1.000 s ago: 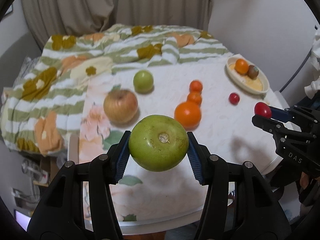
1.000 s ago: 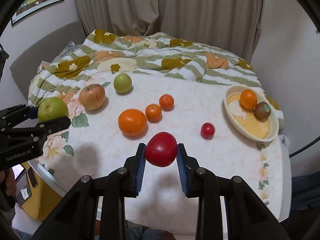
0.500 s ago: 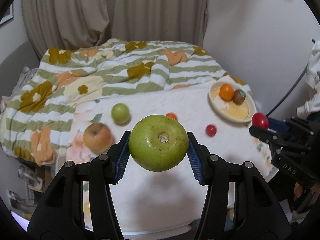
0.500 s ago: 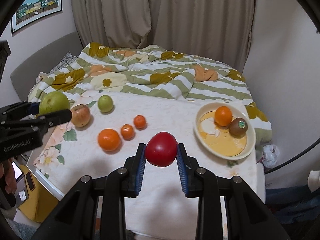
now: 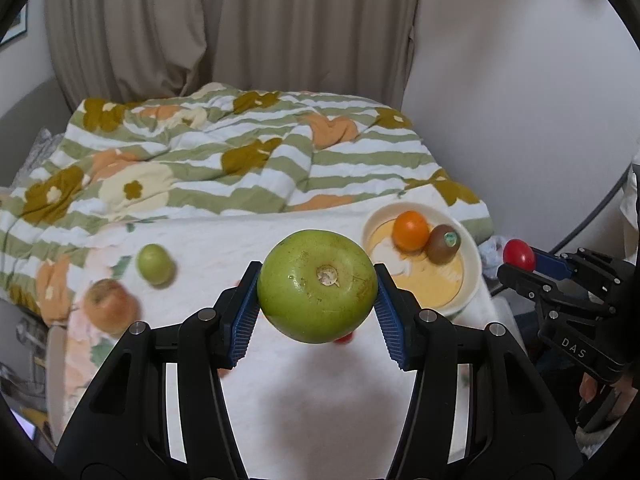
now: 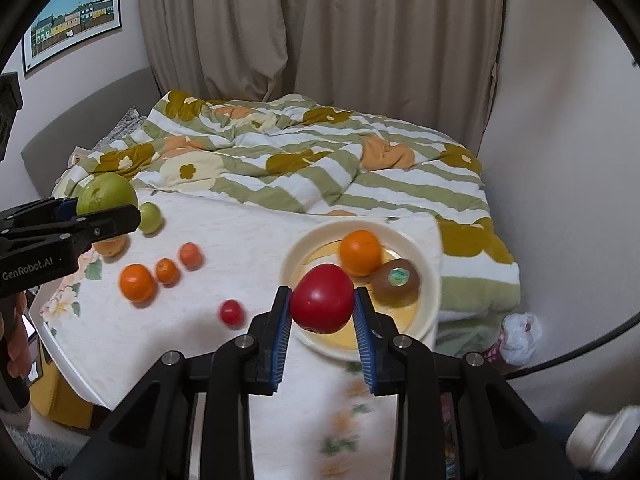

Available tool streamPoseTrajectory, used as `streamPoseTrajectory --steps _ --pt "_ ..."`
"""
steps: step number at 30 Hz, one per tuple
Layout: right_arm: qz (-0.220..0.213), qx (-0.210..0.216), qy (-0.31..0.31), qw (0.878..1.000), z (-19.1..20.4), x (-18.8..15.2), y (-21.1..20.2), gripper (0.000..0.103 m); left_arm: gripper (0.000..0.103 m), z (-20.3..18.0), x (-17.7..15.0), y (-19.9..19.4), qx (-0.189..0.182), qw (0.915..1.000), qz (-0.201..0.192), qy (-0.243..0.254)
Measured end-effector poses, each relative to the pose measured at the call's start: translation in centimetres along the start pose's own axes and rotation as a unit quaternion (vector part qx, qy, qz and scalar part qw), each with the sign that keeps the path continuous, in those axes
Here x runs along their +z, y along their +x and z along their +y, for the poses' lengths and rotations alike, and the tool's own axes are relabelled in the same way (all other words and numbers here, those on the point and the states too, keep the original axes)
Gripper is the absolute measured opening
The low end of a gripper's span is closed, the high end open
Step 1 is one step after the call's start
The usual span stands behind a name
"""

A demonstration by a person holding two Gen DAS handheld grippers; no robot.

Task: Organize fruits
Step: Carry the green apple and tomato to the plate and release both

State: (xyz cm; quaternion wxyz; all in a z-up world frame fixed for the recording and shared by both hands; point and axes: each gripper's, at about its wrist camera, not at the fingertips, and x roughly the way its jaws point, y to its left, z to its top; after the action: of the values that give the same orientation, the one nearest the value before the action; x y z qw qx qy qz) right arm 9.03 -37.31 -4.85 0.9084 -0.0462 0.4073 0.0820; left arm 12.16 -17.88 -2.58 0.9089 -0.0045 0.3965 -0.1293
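Note:
My left gripper [image 5: 316,304] is shut on a large green apple [image 5: 317,285], held in the air above the table. In the right wrist view that green apple [image 6: 106,195] shows at the far left. My right gripper [image 6: 322,312] is shut on a red tomato [image 6: 322,297], hanging just in front of the cream plate [image 6: 428,280]. The plate holds an orange [image 6: 360,252] and a kiwi [image 6: 396,282]. On the white cloth lie a small green apple [image 5: 154,263], a reddish apple [image 5: 107,305], three oranges [image 6: 137,282] in a row and a small red tomato [image 6: 232,312].
The round table [image 6: 248,240] stands against a bed with a striped flowered quilt [image 6: 304,164]. Curtains hang behind it. A yellow box [image 6: 68,400] sits on the floor at the left, and a crumpled bag [image 6: 520,338] lies beside the bed at the right.
Both grippers have swung right and slightly up with their fruits still held. The plate now sits much closer in both views, and the loose fruit has slid toward the left.

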Motion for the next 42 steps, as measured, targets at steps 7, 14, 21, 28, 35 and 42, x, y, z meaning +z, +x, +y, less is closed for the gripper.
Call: streamPoseTrajectory --steps 7,14,21,28,35,42 --pt "0.013 0.002 0.005 1.000 -4.9 0.2 2.0 0.028 0.061 -4.0 1.6 4.7 -0.010 0.9997 0.021 -0.001" --pt "0.042 0.000 0.035 0.998 -7.7 -0.6 4.7 0.028 0.061 -6.5 2.3 10.9 -0.043 0.9964 0.072 0.010" --pt "0.069 -0.012 0.073 0.995 -8.9 -1.6 6.9 0.028 0.061 -8.0 2.3 15.9 -0.067 0.9900 0.115 0.048" --pt "0.080 -0.024 0.101 0.991 -9.3 -1.8 8.4 0.028 0.061 -8.9 1.6 19.7 -0.066 0.9813 0.150 0.100" --pt "0.082 -0.034 0.114 0.990 -9.4 -1.9 8.5 0.028 0.061 -10.2 1.0 21.1 -0.062 0.9745 0.156 0.149" --pt "0.080 -0.042 0.124 0.988 -9.9 -2.2 8.2 0.028 0.091 -11.1 1.3 20.8 -0.058 0.9737 0.140 0.171"
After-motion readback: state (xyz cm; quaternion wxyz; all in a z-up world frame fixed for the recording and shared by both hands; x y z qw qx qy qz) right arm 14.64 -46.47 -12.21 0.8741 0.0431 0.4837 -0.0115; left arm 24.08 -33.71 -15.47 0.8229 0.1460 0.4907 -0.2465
